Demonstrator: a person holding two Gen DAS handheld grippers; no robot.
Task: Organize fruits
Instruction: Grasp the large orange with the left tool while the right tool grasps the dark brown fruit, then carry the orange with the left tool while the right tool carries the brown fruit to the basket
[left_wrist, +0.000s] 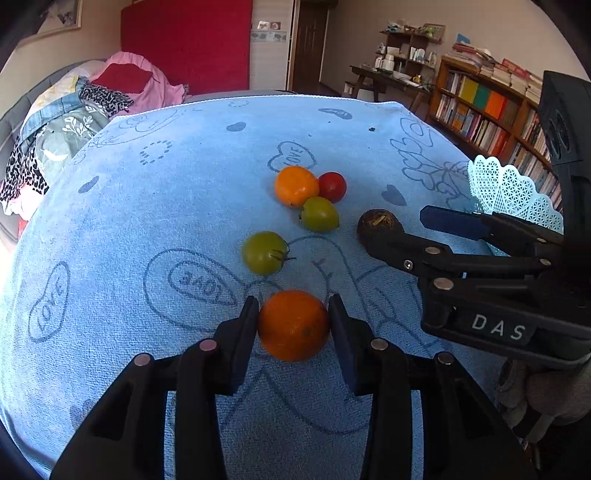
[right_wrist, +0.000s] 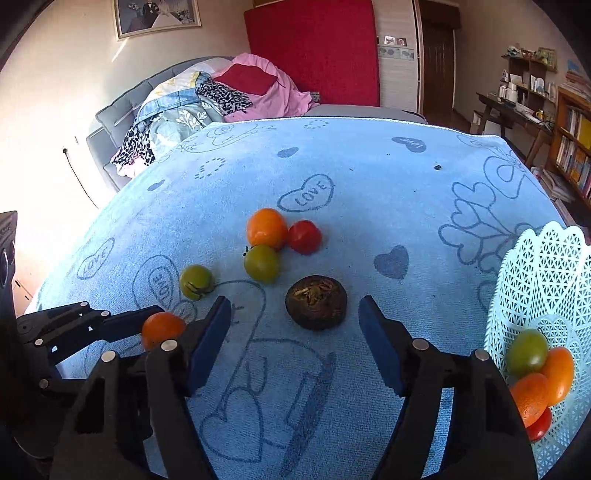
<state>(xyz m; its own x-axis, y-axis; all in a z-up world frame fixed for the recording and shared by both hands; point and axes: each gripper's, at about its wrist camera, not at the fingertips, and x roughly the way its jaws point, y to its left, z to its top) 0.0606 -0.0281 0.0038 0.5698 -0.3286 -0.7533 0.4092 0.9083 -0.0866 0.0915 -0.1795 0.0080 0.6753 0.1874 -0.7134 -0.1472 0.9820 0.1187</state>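
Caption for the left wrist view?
Left tongs grip an orange on the blue towel; four more fruits wait beyond.

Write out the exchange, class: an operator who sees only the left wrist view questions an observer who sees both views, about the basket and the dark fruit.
Operator: I see only the basket's rim. Is anything inside?
Observer: Yes. The lattice basket holds a green fruit, two orange fruits and a red fruit.
Operator: Is the right gripper shut on the dark fruit?
Observer: No. The right gripper is wide open. The dark fruit lies on the blue towel between its fingertips, with a gap on each side.
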